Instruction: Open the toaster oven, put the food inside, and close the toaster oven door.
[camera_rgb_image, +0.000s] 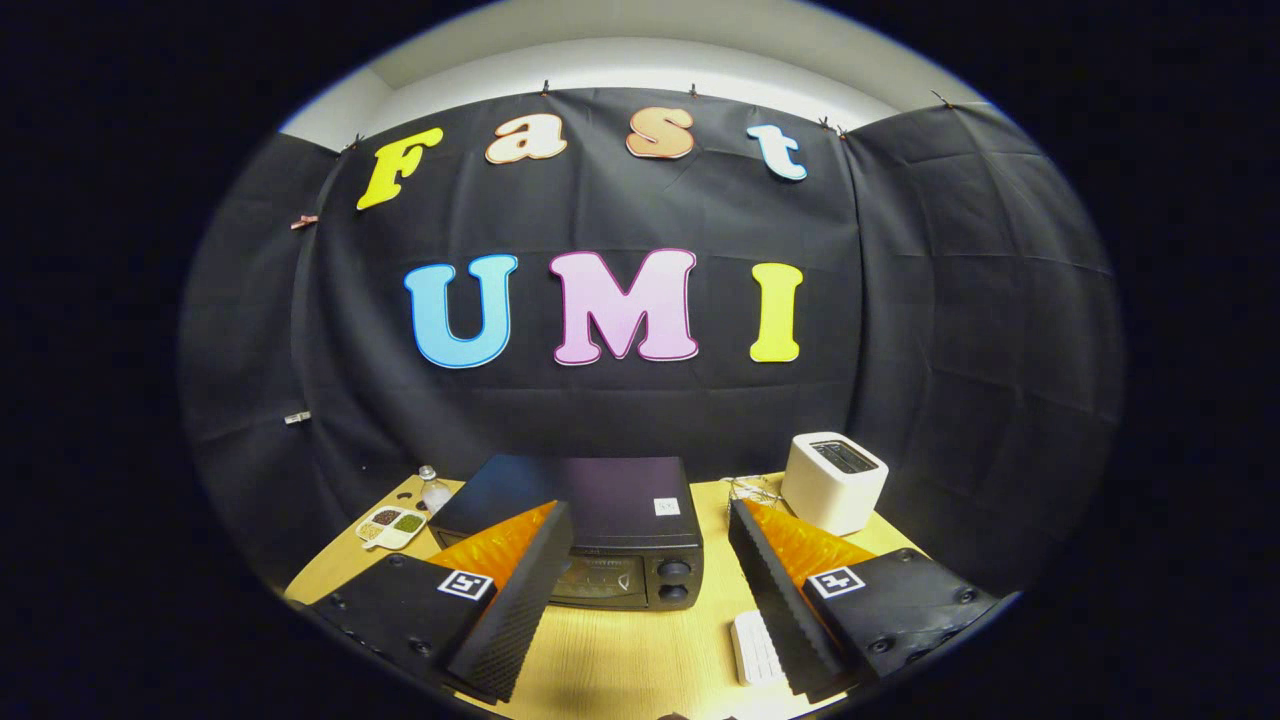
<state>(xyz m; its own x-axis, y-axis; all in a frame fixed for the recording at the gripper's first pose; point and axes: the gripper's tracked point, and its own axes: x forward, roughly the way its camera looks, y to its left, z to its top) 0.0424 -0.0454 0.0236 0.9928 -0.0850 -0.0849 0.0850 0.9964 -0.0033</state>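
The claw (640, 560) is held above the near part of a pale wooden table (620, 650), its two fingers spread wide apart with nothing between them but open air and the scene beyond. No object is gripped.

The toaster oven (590, 525) is seen just ahead of the fingers, standing on the table roughly centred between them, its dark top facing up and its front panel turned toward the claw. The left finger overlaps the oven's front left corner in the view. Two round knobs (673, 580) are visible one above the other at the right end of the front panel. The door is seen shut against the front; its handle cannot be made out clearly.

A white pop-up toaster (835, 480) is noted beyond the right finger, on the far right part of the table, well apart from the oven. A small wire rack (752, 490) lies between it and the oven.

A divided white dish (392, 526) holding small portions of food is placed left of the oven, near the table's far left corner, with a small clear bottle (434, 490) just behind it.

A flat white ribbed object (755, 648) lies on the table beside the right finger; its identity cannot be told.
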